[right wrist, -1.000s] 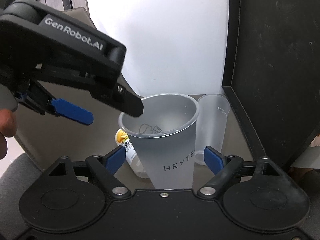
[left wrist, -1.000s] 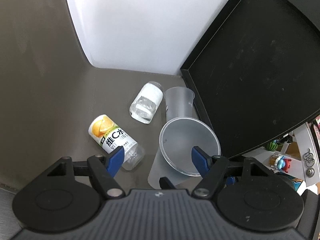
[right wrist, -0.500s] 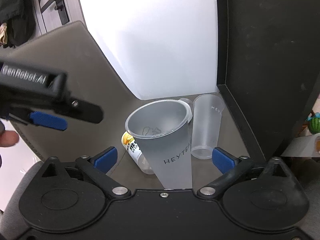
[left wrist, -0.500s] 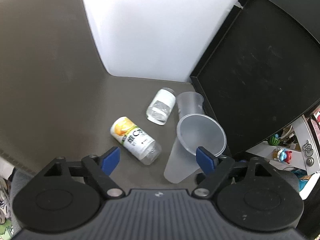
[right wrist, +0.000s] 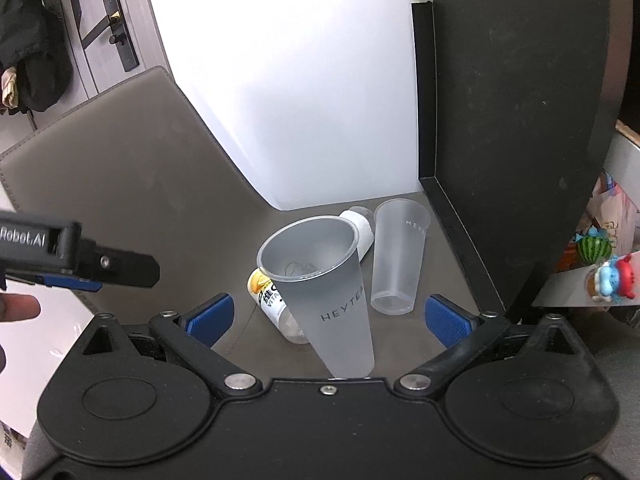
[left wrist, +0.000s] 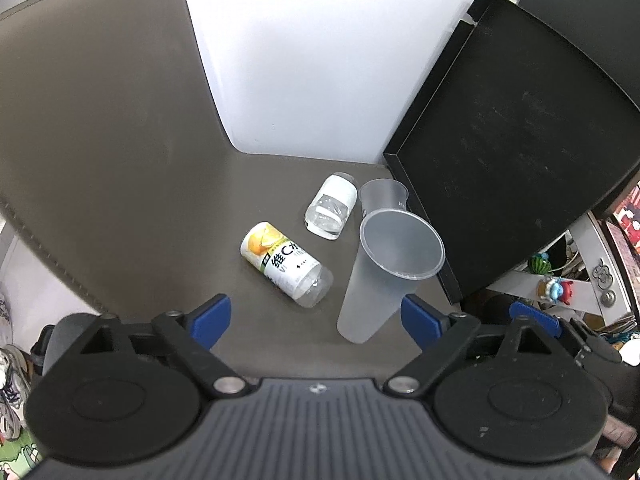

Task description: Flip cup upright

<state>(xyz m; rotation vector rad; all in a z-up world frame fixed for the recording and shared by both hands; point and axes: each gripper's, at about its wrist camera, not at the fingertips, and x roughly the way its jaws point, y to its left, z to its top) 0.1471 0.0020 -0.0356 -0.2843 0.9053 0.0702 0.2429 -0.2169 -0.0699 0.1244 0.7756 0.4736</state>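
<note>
A frosted plastic cup [left wrist: 384,276] marked HEYTEA stands upright, mouth up, on the grey mat; it also shows in the right wrist view [right wrist: 328,292]. A second clear cup [right wrist: 398,256] stands upright just behind it, also in the left wrist view [left wrist: 382,196]. My left gripper [left wrist: 316,318] is open and empty, above and in front of the cups. My right gripper [right wrist: 328,318] is open; the frosted cup stands between its fingers without touching them. The left gripper's body [right wrist: 76,260] shows at the left of the right wrist view.
A yellow-labelled bottle [left wrist: 286,264] and a white-capped clear bottle [left wrist: 332,210] lie on their sides left of the cups. A black tray [left wrist: 516,140] leans upright at the right. A white wall [left wrist: 312,60] stands behind. The mat's edge [left wrist: 52,268] is at the left.
Both grippers have pulled back and up from the frosted cup, which stays standing on the mat. The left gripper has moved off to the left in the right wrist view.
</note>
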